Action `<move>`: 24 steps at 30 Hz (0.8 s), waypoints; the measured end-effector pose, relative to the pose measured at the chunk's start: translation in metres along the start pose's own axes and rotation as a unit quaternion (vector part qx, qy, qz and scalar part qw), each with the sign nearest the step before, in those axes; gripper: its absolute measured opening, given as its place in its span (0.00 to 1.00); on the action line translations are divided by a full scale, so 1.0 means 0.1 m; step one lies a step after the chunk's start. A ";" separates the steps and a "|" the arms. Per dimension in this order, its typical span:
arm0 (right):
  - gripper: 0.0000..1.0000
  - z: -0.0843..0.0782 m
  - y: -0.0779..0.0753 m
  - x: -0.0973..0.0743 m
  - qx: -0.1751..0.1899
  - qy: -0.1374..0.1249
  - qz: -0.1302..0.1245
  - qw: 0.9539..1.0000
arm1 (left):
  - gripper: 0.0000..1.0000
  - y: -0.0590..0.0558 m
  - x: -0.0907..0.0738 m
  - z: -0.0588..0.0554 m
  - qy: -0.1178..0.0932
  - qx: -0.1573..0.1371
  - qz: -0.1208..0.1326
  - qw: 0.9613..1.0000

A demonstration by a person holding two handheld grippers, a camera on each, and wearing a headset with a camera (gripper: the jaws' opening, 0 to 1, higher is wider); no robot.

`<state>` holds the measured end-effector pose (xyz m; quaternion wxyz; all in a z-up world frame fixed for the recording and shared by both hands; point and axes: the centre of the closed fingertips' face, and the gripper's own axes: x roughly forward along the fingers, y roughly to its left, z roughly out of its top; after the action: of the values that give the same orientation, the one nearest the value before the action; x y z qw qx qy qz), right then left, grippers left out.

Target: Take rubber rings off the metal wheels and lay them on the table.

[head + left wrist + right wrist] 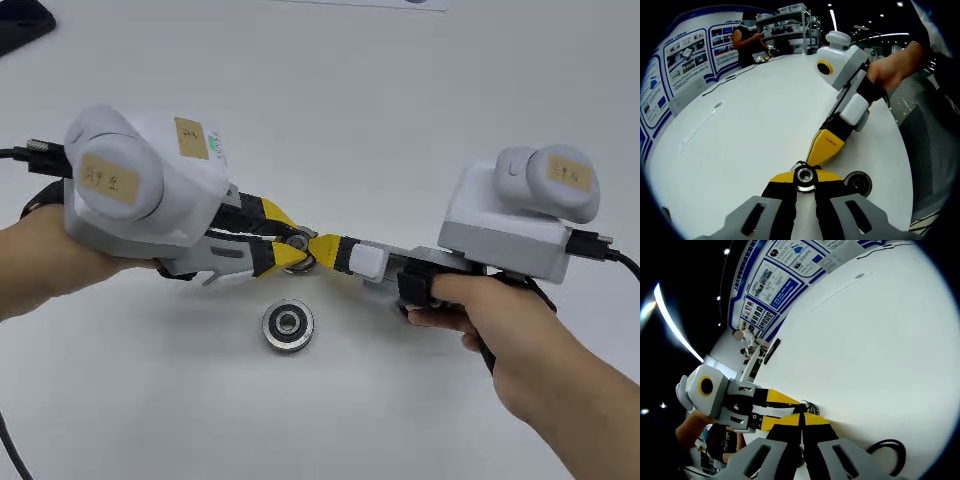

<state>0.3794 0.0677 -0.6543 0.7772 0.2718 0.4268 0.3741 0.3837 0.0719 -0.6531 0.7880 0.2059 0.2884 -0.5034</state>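
My left gripper [293,246] [805,181] is shut on a small metal wheel [298,243] [805,176], held just above the white table [400,120]. From the right, my right gripper [320,250] [801,416] meets it tip to tip. Its yellow jaws are shut on the thin black rubber ring [801,408] at the wheel's edge. In the left gripper view the right gripper [811,156] comes down from the upper right. A second wheel [288,326] [858,183], with its black rubber ring on, lies flat on the table just in front of the grippers.
A dark flat object [20,25] lies at the table's far left corner. At the far end of the table stands a person [747,35] by shelves [795,20]. A black loop of cord [885,452] hangs under my right gripper.
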 end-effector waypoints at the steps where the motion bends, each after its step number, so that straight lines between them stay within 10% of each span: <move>1: 0.01 0.00 0.00 0.00 -0.003 0.000 0.000 1.000 | 0.12 0.00 0.00 0.00 0.000 0.000 0.000 1.000; 24: 0.02 0.06 0.06 0.00 0.009 -0.006 0.007 1.000 | 0.13 0.00 0.00 0.01 0.002 0.006 -0.001 1.000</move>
<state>0.3825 0.0708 -0.6471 0.7743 0.2840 0.4238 0.3744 0.3838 0.0709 -0.6523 0.7859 0.2115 0.2872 -0.5051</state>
